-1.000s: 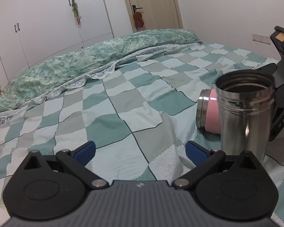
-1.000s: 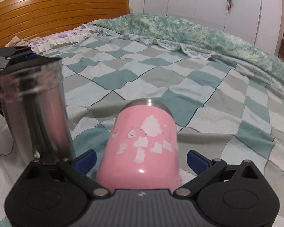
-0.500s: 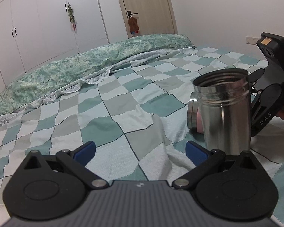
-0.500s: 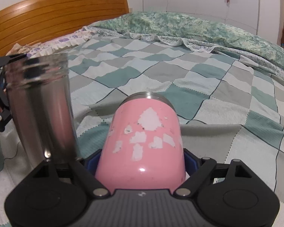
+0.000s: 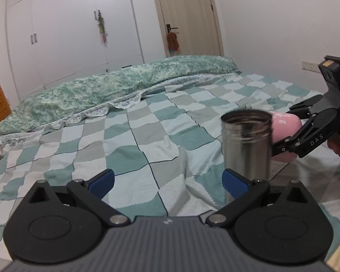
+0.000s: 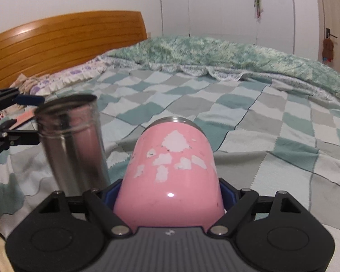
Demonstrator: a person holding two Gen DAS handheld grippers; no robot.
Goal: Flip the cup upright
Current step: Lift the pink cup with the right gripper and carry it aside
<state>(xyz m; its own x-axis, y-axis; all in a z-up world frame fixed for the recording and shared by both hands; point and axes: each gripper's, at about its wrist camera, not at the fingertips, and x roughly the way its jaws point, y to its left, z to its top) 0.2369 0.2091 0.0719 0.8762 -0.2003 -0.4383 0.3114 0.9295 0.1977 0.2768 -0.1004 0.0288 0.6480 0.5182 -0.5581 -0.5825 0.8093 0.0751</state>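
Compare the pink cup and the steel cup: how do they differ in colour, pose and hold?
Colour: the pink cup is pink with chipped white patches; the steel cup is bare metal.
Pose: the pink cup lies on its side, its rim pointing away from the right gripper; the steel cup stands upright, mouth up.
Hold: the right gripper's jaws clamp the pink cup; nothing grips the steel cup.
Both are on the checked blanket.

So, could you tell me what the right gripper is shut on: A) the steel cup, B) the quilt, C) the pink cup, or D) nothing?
C: the right gripper is clamped on the pink cup from both sides, while the steel cup stands free beside it.
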